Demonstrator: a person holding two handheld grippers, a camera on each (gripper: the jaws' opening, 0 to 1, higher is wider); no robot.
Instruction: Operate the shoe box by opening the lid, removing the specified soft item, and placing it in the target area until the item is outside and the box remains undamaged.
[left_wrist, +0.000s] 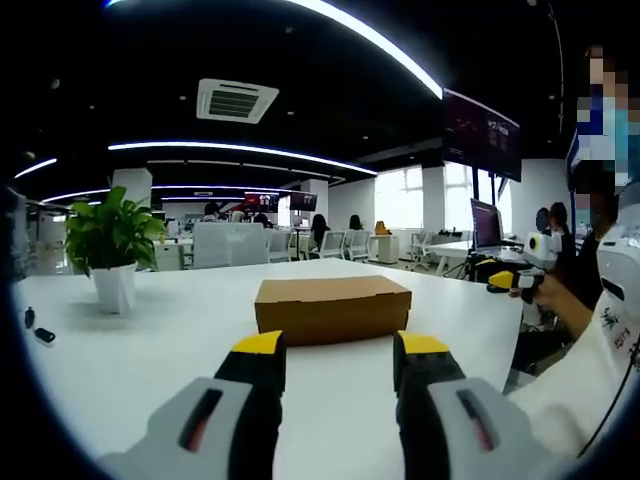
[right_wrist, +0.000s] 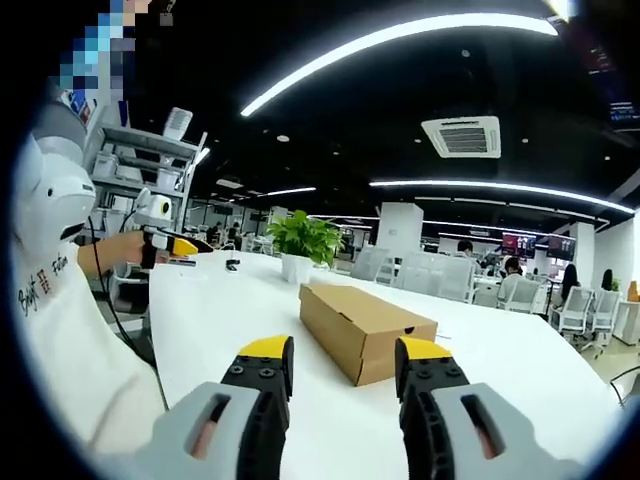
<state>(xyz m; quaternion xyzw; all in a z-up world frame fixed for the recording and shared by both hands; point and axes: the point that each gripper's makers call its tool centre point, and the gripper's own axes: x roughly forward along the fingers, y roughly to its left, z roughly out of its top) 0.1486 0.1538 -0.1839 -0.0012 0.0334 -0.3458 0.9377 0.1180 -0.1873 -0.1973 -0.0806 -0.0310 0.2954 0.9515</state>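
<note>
A closed brown cardboard shoe box (left_wrist: 332, 305) lies flat on the white table (left_wrist: 150, 350), lid down. In the left gripper view, my left gripper (left_wrist: 340, 350) stands open a short way in front of the box's long side, with nothing between its yellow-tipped jaws. The right gripper (left_wrist: 512, 280) shows at the far right, held in a hand off the table's edge. In the right gripper view, the box (right_wrist: 365, 325) sits corner-on ahead of my open, empty right gripper (right_wrist: 345, 352). The left gripper (right_wrist: 172, 246) appears at the left there.
A leafy plant in a white pot (left_wrist: 112, 255) stands on the table left of the box, also seen as the plant (right_wrist: 305, 242) behind it. Small dark items (left_wrist: 38, 328) lie near the left edge. A person in white (right_wrist: 60, 330) sits close by. Office desks and chairs stretch beyond.
</note>
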